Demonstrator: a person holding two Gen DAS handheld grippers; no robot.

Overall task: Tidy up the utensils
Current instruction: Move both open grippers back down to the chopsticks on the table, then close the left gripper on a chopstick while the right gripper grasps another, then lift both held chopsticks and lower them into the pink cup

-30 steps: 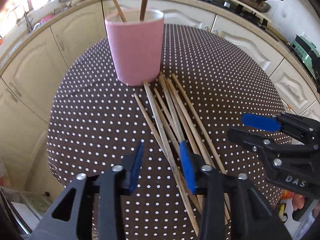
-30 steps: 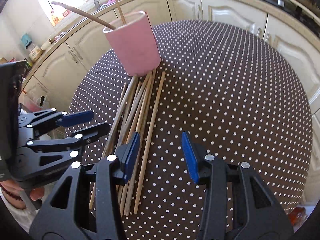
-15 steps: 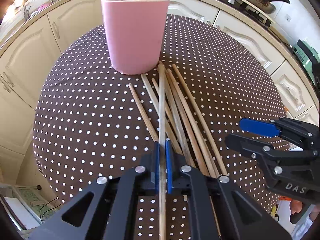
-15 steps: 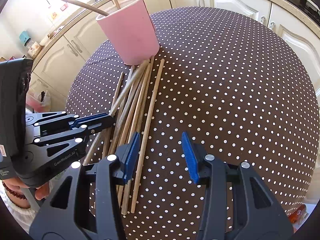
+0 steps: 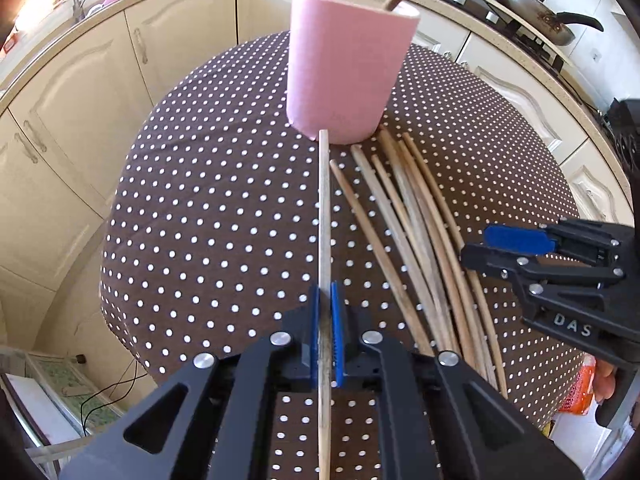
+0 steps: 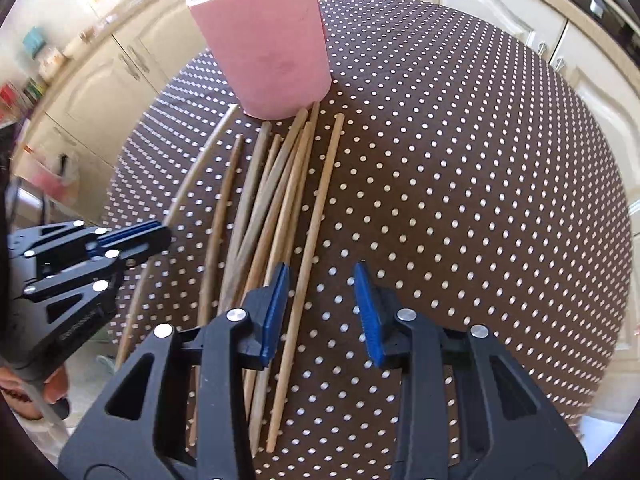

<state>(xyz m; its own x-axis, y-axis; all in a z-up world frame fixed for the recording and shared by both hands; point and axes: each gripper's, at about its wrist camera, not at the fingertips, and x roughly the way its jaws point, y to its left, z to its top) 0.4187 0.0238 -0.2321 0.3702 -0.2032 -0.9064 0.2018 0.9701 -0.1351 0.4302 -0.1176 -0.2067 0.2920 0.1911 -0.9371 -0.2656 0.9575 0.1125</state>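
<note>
A pink cup (image 5: 346,68) stands on the dotted table (image 5: 200,220) with two wooden sticks in it. My left gripper (image 5: 325,312) is shut on one wooden stick (image 5: 324,208), held above the cloth with its far end near the cup's base. Several more sticks (image 5: 416,232) lie in a bundle to the right of it. In the right wrist view the cup (image 6: 268,44) is at the top and the bundle (image 6: 272,216) lies below it. My right gripper (image 6: 320,304) is open and empty, over the rightmost stick (image 6: 316,232). The left gripper shows at its left (image 6: 132,240).
Cream kitchen cabinets (image 5: 80,92) curve around the far side of the table. A stove with a frying pan (image 5: 540,12) is at the back right. My right gripper also shows at the right of the left wrist view (image 5: 496,248).
My left gripper closed on one stick and lifted it out of the bundle, moving it left. My right gripper moved in closer over the sticks, still open.
</note>
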